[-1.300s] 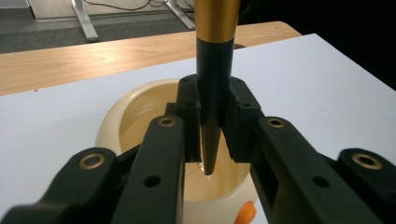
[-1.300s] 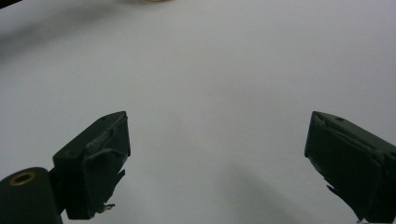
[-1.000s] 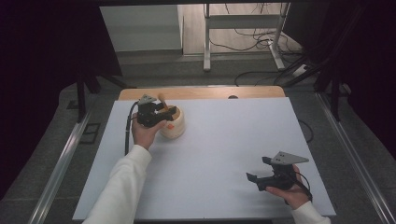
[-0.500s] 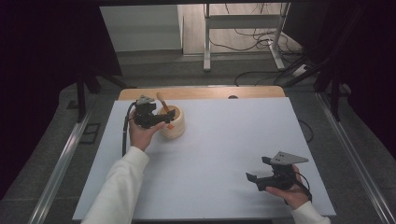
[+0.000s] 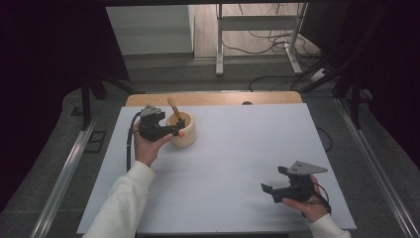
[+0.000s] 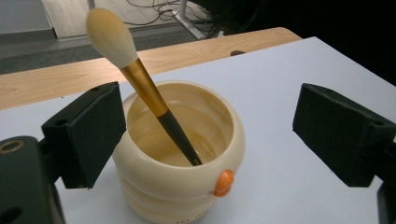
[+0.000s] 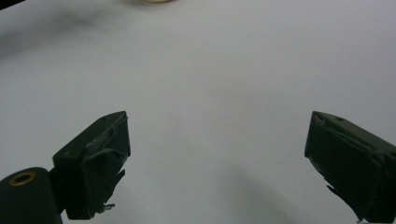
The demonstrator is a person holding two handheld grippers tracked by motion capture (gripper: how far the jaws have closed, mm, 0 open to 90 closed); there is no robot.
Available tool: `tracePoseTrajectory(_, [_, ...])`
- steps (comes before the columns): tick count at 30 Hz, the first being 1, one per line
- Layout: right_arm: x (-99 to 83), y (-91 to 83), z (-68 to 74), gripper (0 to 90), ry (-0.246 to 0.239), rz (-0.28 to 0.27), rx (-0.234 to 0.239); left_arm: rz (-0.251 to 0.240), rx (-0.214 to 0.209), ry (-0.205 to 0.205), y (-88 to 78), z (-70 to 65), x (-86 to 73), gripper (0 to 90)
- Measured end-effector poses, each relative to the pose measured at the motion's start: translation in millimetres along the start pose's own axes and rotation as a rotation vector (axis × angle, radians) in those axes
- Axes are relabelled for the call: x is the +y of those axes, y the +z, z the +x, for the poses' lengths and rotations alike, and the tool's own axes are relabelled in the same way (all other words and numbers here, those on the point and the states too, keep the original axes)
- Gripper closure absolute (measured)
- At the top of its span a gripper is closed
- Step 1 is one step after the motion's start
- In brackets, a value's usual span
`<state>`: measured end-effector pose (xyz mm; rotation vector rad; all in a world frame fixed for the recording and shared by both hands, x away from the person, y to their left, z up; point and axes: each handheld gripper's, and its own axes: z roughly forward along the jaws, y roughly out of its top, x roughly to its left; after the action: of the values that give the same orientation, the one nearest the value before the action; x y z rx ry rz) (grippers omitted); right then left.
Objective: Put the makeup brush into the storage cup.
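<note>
Left tongs (image 6: 205,135) wide open, just opened, beside brush pot (image 6: 180,158).

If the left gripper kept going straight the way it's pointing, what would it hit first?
Most likely the cream jar holding the makeup brush: it sits right ahead of the left gripper, whose jaws stand open, though depth is hard to judge.

A recording lab: a white-topped wooden table (image 5: 233,163) stands inside black curtained walls (image 5: 44,74). At twelve o'clock, loose black cables (image 5: 277,37) trail over the pale floor around a metal stand's legs (image 5: 257,44). Aluminium rails (image 5: 64,173) flank the table at nine and three o'clock.
</note>
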<state>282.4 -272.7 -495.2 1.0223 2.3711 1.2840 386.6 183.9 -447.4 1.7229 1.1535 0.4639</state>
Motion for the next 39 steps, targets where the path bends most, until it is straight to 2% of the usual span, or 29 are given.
tracePoseTrajectory(5, [0.3, 0.1, 0.6, 7.1, -0.001, 0.000, -0.001, -0.005, -0.008, 0.016, -8.7, -1.9, -2.9, 10.6])
tracePoseTrajectory(12, [0.5, 0.0, 0.4, 7.1, -0.001, 0.004, -0.002, -0.012, -0.045, 0.049, -22.8, -9.5, -7.0, 11.2])
tracePoseTrajectory(18, [0.4, -0.2, 0.7, 7.1, 0.000, -0.003, 0.002, 0.008, -0.072, 0.084, -34.5, -17.3, -15.3, 11.6])
tracePoseTrajectory(21, [0.4, -0.1, 0.5, 7.1, 0.000, -0.002, 0.002, 0.011, -0.091, 0.079, -40.9, -19.5, -20.2, 12.1])
tracePoseTrajectory(24, [0.4, -0.3, 0.3, 7.1, 0.001, -0.004, 0.002, 0.024, -0.099, 0.095, -46.8, -22.6, -27.4, 11.9])
tracePoseTrajectory(31, [0.4, 0.1, 0.4, 7.1, -0.003, -0.001, 0.001, 0.053, -0.121, 0.102, -60.4, -27.0, -45.4, 12.0])
tracePoseTrajectory(39, [0.4, 0.2, -0.2, 7.1, -0.001, -0.001, -0.004, 0.087, -0.111, 0.071, -71.9, -21.3, -72.5, 12.1])
